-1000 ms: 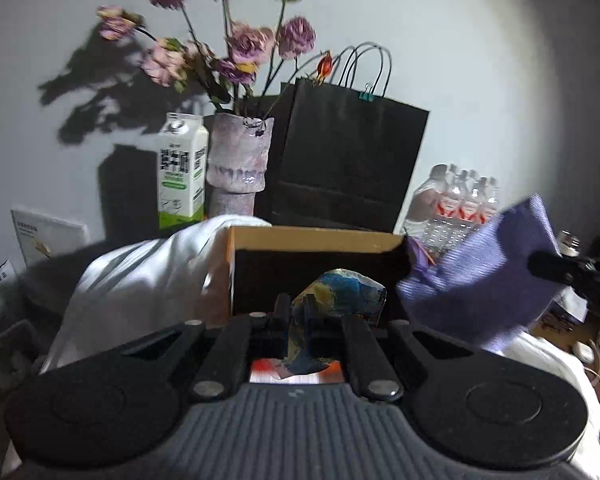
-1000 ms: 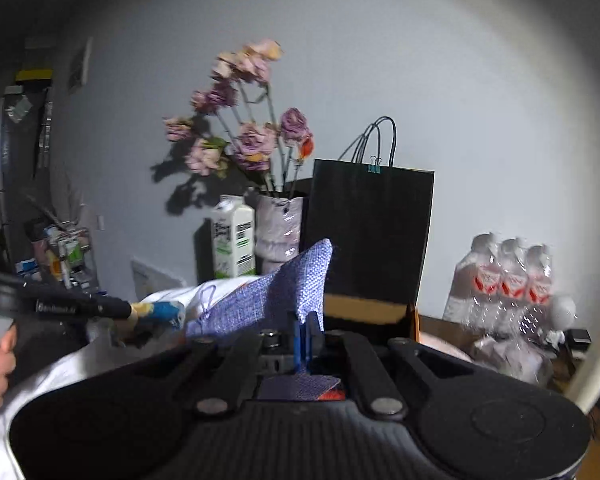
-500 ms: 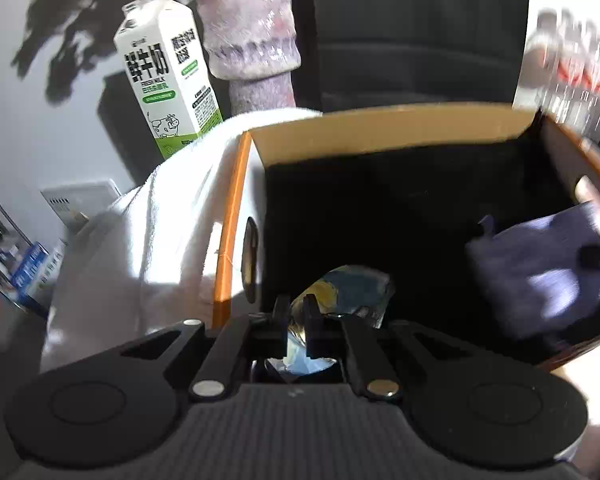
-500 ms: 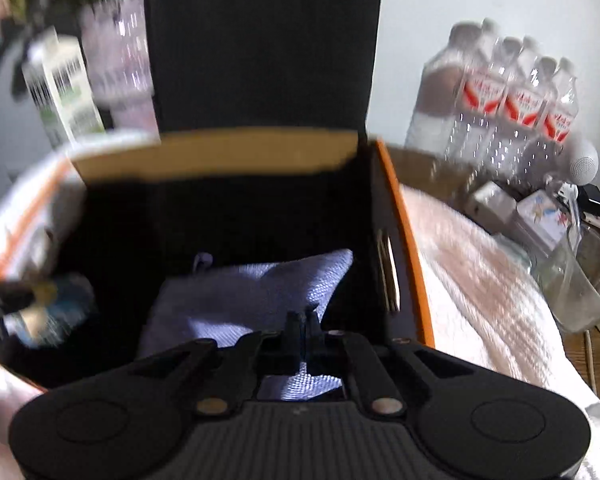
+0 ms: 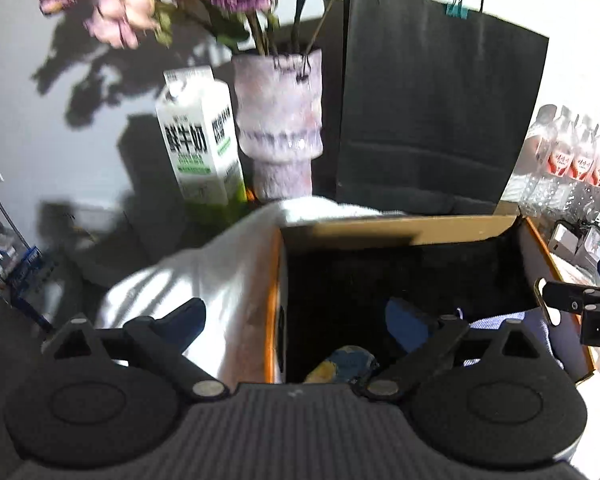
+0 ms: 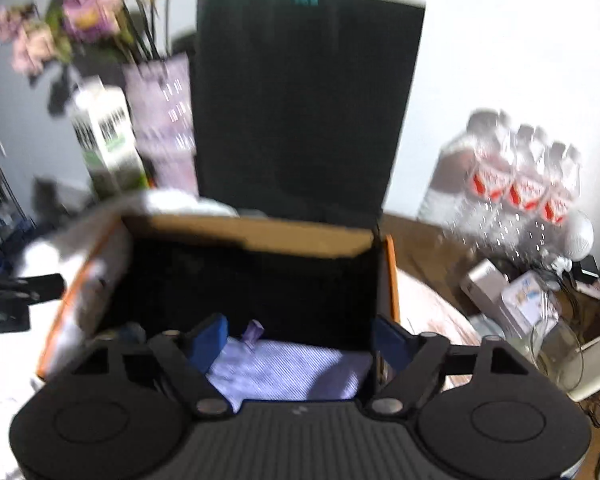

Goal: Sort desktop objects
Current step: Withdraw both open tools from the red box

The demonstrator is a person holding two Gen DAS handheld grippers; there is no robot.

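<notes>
both tongs, left [image 5: 296,322] and right [image 6: 300,338], spread wide and empty above the cardboard box [image 5: 384,236] on white cloth [image 5: 204,276]

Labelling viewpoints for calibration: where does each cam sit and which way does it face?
Left wrist: on the left tongs, open, looking forward and down into the open orange-edged cardboard box; right tongs tip at the right edge.
Right wrist: on the right tongs, open, over the lilac woven fabric pouch in the box.
Shared: box, tall black paper bag, white-and-green milk carton.
</notes>
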